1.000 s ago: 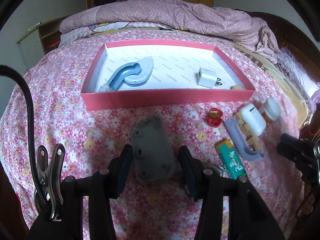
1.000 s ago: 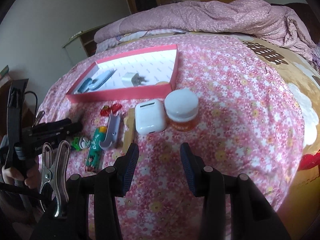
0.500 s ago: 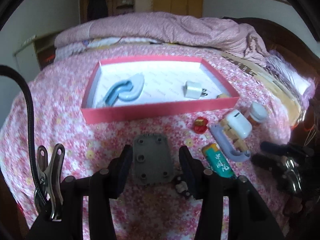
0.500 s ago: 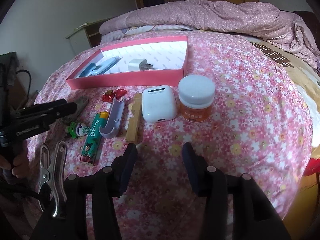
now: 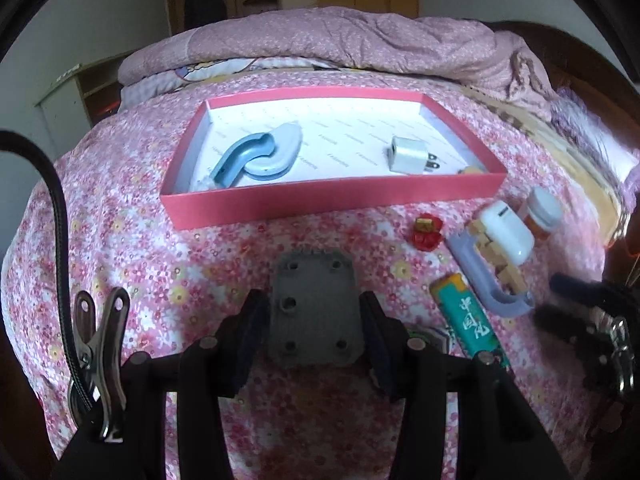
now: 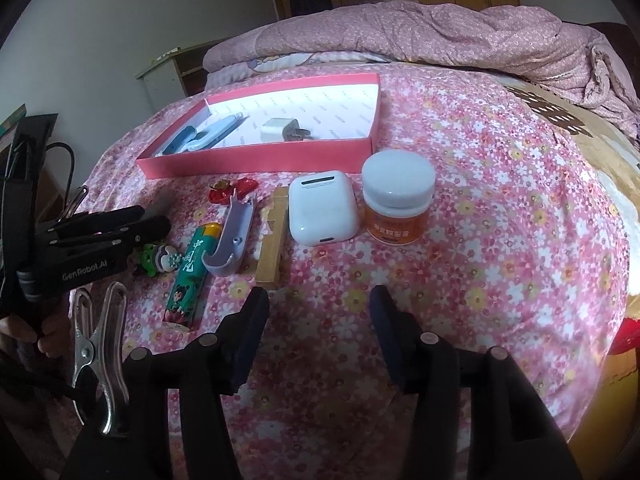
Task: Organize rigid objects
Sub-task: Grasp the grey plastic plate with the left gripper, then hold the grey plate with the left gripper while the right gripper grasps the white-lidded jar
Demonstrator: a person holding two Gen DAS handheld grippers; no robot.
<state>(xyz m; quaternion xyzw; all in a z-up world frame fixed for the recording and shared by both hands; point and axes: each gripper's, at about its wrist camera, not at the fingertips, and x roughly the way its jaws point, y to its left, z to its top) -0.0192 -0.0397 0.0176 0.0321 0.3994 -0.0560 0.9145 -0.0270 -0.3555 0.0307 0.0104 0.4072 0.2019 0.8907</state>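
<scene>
Left wrist view: left tongs (image 5: pixel 314 328) are gripping the grey flat plastic plate (image 5: pixel 314 306), carrying toward pink cardboard box (image 5: pixel 332 202) at 12 o'clock; right tongs (image 6: pixel 318 328) are opening, empty.

My left wrist cam sits low over the bed, looking forward and down along its own fingers, close to the flowered bedspread (image 5: pixel 120 240) with the pink tray (image 5: pixel 332 200) dead ahead. The right wrist cam has the same downward tilt but sits further right, so the tray (image 6: pixel 256 160) lands upper left. Both views share the tray, the white case (image 5: pixel 506 232) (image 6: pixel 322 208) and the green lighter (image 5: pixel 468 316) (image 6: pixel 192 276).
</scene>
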